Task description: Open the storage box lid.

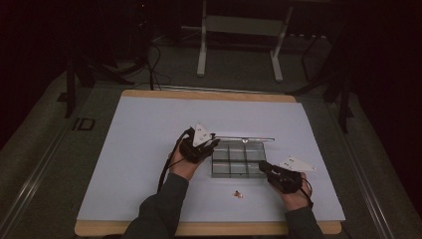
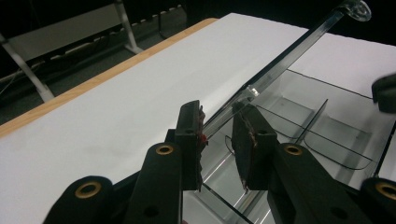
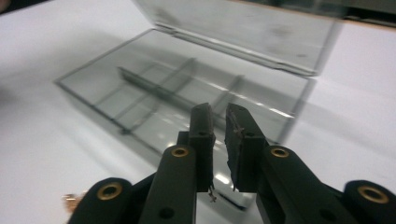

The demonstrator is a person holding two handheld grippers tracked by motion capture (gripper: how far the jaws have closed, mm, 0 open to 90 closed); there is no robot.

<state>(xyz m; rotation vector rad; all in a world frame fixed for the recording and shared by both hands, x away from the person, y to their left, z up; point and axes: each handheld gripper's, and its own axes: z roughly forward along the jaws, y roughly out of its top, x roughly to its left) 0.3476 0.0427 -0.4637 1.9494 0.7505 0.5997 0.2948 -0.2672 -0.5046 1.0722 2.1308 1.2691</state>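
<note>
Small thing near the front edge: a small copper-coloured piece (image 1: pixel 239 194) lies loose on the pale blue-white table sheet (image 1: pixel 139 164), just in front of the box and between the two hands; too small to tell what it is.
Right gripper: the right gripper (image 3: pixel 219 122) hangs over the near right corner of the box, jaws parted by a narrow gap with nothing between them.
Left gripper: the left gripper (image 2: pixel 218 127) sits at the box's far left corner, jaws spread on either side of the lid's edge; whether the pads press on it I cannot tell.
Task's thing: a clear plastic compartment box (image 1: pixel 238 160) stands mid-table between the grippers, its clear hinged lid (image 2: pixel 285 51) raised along the far side.
Compartments: six bays by thin dividers, and they look empty.
Done so far: judging by this, the box is open and steadied at the lid.
Left to do: probably picking up the copper piece and dropping it into a bay.
In the way: little; the raised lid blocks reach from behind.
Far: a wooden table edge (image 1: pixel 209 94), then a white metal stand (image 1: pixel 239 35) on dark floor.
</note>
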